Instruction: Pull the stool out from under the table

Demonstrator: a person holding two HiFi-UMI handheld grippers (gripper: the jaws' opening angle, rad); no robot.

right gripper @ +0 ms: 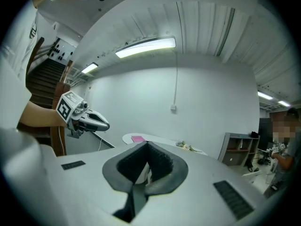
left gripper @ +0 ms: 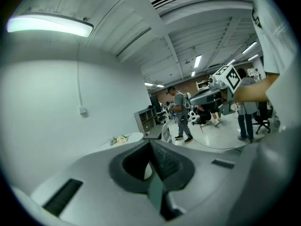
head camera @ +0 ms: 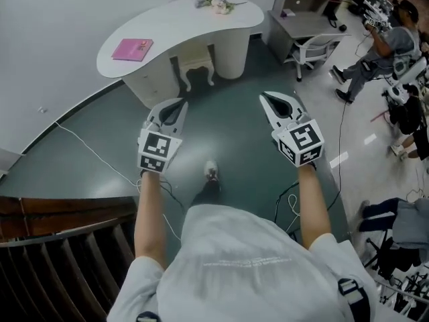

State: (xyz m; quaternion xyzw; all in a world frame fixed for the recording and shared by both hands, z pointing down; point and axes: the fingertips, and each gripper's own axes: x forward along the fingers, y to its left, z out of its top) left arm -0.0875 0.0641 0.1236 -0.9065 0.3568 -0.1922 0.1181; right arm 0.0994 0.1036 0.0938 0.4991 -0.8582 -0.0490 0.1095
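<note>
The stool stands tucked under the white table, between its supports, and has not been pulled out. The left gripper and right gripper are both closed on nothing and are held well short of the stool. Judged from this, the whole task remains: approach, grasp, pull.

Bright, even light from ceiling tube lights, soft shadows. Both gripper views are heavy fisheye with black corners and a blurry foreground.
</note>
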